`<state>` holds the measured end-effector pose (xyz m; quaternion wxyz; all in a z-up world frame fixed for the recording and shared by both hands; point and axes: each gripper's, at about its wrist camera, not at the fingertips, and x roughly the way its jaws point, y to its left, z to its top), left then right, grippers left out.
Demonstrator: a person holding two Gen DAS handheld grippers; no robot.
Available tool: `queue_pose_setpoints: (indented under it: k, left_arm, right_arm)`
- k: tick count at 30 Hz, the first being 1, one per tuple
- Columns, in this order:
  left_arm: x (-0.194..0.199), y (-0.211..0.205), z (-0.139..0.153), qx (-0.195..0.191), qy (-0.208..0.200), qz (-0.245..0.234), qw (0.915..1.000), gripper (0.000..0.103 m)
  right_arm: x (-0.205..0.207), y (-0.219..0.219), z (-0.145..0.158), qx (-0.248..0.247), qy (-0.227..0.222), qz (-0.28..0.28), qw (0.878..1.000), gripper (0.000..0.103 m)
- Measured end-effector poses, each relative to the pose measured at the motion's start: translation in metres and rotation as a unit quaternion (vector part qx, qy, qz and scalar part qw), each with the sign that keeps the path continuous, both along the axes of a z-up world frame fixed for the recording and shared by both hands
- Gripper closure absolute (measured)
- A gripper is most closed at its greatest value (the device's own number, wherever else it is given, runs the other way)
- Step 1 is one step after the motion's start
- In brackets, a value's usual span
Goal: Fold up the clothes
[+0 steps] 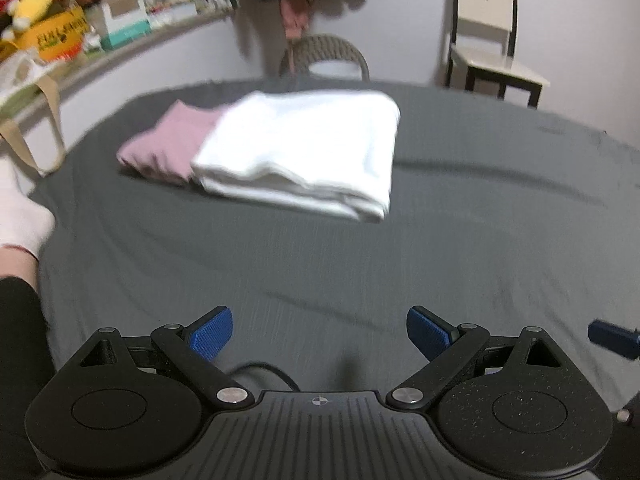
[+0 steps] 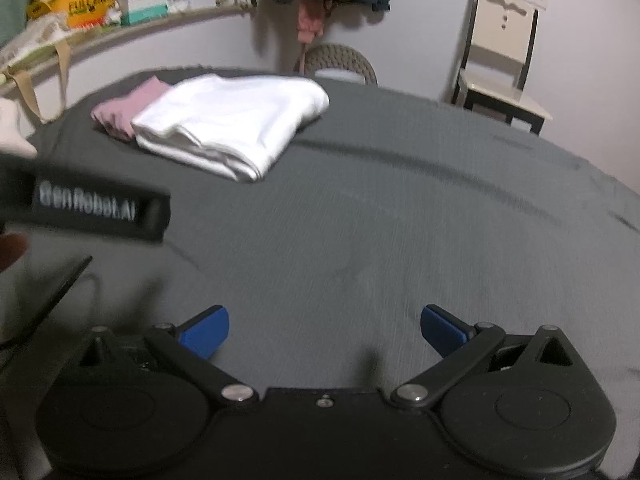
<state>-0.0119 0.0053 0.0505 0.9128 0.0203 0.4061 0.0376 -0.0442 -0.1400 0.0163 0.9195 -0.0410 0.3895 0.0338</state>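
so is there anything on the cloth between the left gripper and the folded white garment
Nothing visible. The left gripper is open and empty, and only bare gray cloth lies between it and the white garment. The pink garment sits beside the white one, on its far left, out of the path.

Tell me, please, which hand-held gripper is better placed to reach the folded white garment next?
Left, marginally. The white garment lies almost straight ahead of the open left hand-held gripper, but off to the left of the open right hand-held gripper.
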Motion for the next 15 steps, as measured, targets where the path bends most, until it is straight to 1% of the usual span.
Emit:
queue_pose_setpoints:
  k: [2, 4, 6, 8, 9, 10, 11, 12, 14, 15]
  left_arm:
    - [-0.005, 0.006, 0.019, -0.020, -0.019, 0.010, 0.9996, 0.008]
    - [-0.013, 0.016, 0.039, -0.058, -0.036, 0.012, 0.9976, 0.008]
    - [-0.025, 0.027, 0.057, -0.097, -0.059, 0.021, 0.9933, 0.008]
    - [-0.040, 0.042, 0.074, -0.146, -0.090, 0.025, 0.9849, 0.008]
    - [-0.048, 0.051, 0.080, -0.173, -0.102, 0.023, 0.9793, 0.008]
    - [-0.056, 0.061, 0.085, -0.204, -0.113, 0.026, 0.9722, 0.008]
    - [-0.065, 0.073, 0.091, -0.233, -0.121, 0.041, 0.9642, 0.008]
    - [-0.073, 0.083, 0.095, -0.236, -0.126, 0.060, 0.9616, 0.008]
    - [-0.088, 0.102, 0.101, -0.227, -0.138, 0.099, 0.9590, 0.008]
    - [-0.097, 0.111, 0.106, -0.202, -0.146, 0.120, 0.9611, 0.008]
  right_arm:
    - [-0.004, -0.002, 0.008, 0.002, -0.013, -0.001, 1.000, 0.000]
    - [-0.008, -0.004, 0.016, 0.007, -0.027, -0.002, 1.000, 0.000]
    - [-0.014, -0.009, 0.026, 0.015, -0.044, -0.003, 0.999, 0.000]
    - [-0.020, -0.014, 0.035, 0.021, -0.062, -0.008, 0.998, 0.000]
    - [-0.023, -0.017, 0.039, 0.024, -0.070, -0.013, 0.997, 0.000]
    - [-0.025, -0.019, 0.043, 0.028, -0.078, -0.018, 0.996, 0.000]
    - [-0.027, -0.022, 0.045, 0.030, -0.085, -0.024, 0.996, 0.000]
    - [-0.029, -0.024, 0.047, 0.033, -0.090, -0.028, 0.995, 0.000]
    - [-0.033, -0.028, 0.048, 0.037, -0.106, -0.035, 0.993, 0.000]
    - [-0.037, -0.029, 0.048, 0.040, -0.119, -0.036, 0.991, 0.000]
